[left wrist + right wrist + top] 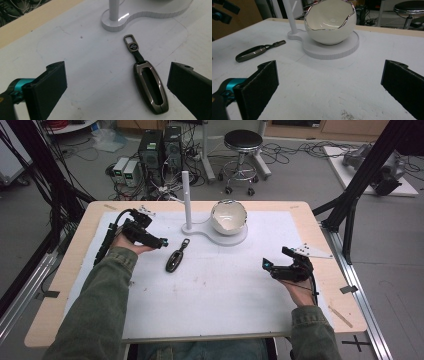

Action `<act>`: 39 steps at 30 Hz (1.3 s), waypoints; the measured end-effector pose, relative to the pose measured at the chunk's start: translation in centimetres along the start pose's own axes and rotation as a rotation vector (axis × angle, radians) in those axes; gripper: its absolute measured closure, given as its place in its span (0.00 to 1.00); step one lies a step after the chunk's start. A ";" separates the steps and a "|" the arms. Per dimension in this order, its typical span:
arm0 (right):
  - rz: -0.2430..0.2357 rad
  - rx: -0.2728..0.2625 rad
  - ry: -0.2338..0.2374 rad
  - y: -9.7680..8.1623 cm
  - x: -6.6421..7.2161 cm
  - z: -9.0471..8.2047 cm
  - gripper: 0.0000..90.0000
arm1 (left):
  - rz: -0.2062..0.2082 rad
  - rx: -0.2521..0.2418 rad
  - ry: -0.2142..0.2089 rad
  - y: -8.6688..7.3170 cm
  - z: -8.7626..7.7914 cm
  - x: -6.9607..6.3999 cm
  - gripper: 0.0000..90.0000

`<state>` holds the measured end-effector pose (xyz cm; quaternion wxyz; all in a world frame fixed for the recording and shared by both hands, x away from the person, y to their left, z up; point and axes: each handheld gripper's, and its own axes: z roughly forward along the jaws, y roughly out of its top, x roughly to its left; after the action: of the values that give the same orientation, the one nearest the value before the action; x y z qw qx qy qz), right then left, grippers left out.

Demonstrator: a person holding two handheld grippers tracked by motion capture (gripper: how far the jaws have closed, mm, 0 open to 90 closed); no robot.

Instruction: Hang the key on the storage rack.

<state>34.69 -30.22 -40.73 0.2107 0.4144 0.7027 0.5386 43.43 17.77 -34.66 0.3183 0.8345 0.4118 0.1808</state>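
Observation:
A dark grey key fob with a short strap and metal clip lies flat on the white mat, left of centre. In the left gripper view the key fob rests on the mat between the two wide-apart jaws, nearer the right one. My left gripper is open, just left of the fob. A white eggshell-shaped bowl sits on a white stand base with an upright post. My right gripper is open and empty at the right of the mat, facing the bowl and the key fob.
The white mat covers most of the wooden table. Black frame legs stand at the table's right. A stool, computer boxes and cables are on the floor beyond the far edge.

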 end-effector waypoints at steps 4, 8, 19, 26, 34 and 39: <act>0.002 -0.003 0.002 0.0 -0.1 -0.1 0.00 | 0.021 0.034 -0.019 1.2 1.0 -0.4 0.03; 0.001 -0.002 0.005 0.0 -0.1 -0.1 0.00 | 0.027 0.074 -0.038 2.1 2.1 -0.8 0.03; -0.012 0.007 0.012 0.0 -0.1 0.1 0.00 | 0.019 0.178 -0.074 2.9 5.2 -1.5 0.03; -0.009 0.019 0.008 -0.1 -0.1 0.1 0.00 | 0.021 0.253 -0.085 2.9 7.2 -2.0 0.03; -0.016 0.025 0.005 -0.1 -0.1 0.2 0.00 | 0.008 0.306 -0.085 2.9 9.1 -2.3 0.06; -0.019 0.028 0.006 -0.1 -0.1 0.3 0.00 | 0.036 0.341 -0.061 2.8 10.3 -2.7 0.06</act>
<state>34.89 -30.11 -40.96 0.2077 0.4090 0.7148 0.5279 49.24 10.34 -40.40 0.1809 0.8888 0.4116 0.0886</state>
